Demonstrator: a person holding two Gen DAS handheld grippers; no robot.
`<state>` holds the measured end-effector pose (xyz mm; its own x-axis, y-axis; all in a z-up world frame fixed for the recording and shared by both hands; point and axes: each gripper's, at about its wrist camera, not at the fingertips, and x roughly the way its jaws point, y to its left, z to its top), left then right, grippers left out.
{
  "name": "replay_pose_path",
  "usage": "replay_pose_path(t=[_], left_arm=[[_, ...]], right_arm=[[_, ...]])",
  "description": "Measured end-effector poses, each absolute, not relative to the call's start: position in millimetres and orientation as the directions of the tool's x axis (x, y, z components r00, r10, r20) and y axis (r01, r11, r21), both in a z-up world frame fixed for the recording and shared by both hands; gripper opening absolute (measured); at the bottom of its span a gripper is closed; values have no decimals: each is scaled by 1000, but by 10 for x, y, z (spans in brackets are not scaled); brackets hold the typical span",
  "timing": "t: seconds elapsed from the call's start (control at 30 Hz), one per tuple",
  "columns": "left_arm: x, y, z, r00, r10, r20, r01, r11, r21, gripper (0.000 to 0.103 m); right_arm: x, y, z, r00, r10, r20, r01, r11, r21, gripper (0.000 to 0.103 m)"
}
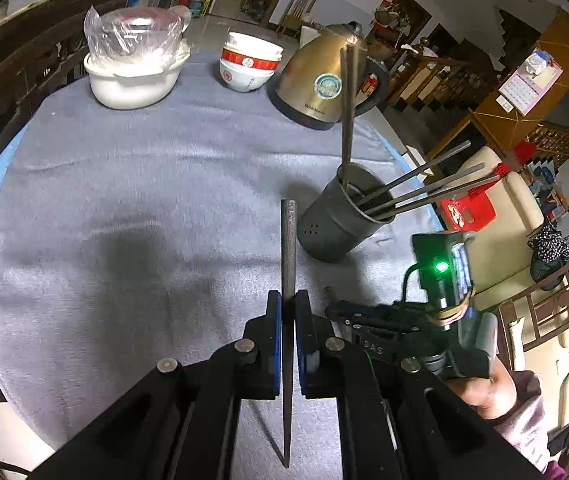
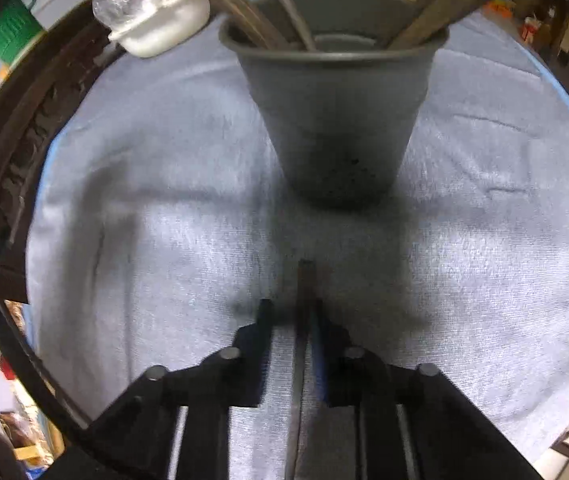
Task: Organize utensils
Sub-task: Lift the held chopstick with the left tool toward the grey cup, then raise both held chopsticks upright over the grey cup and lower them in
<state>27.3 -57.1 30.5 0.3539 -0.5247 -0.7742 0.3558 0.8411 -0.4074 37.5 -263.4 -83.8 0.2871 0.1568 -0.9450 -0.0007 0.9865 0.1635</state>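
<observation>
My left gripper is shut on a dark chopstick that points forward over the grey cloth. A grey utensil cup stands to its right and holds several chopsticks. In the right wrist view the same cup stands straight ahead. My right gripper has a dark chopstick between its fingers, lying against the right finger with a gap to the left one. The right gripper also shows in the left wrist view, low beside the cup.
A gold kettle, stacked red-and-white bowls and a white pot covered with plastic stand at the far edge of the round table. Wooden chairs and a person's arm are to the right.
</observation>
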Motion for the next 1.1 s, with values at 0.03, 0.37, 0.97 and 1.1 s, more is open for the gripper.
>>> replay_pose_path(t=[0.03,0.37,0.97,1.1], left_arm=[[259,-566,334,360,-525,-771,359,841,-405,6],[155,-518,565,418,-515,-749,375,848,-374,6],[79,-639,1133,544,-499,-674,402,861,-312,6],[121,-692,1248,572,-498,-651,405,862,-304,6]], right_arm=[[369,-2629,-836,281,164,-946,-6,986,169,6],[-32,-2700,-187,449,220,-866,-66,975,214,6],[-542,-2869,1023,802,215,-558,-58,957,284,6],[-553,-2958,1216,842,203,-499,-44,949,313,6]])
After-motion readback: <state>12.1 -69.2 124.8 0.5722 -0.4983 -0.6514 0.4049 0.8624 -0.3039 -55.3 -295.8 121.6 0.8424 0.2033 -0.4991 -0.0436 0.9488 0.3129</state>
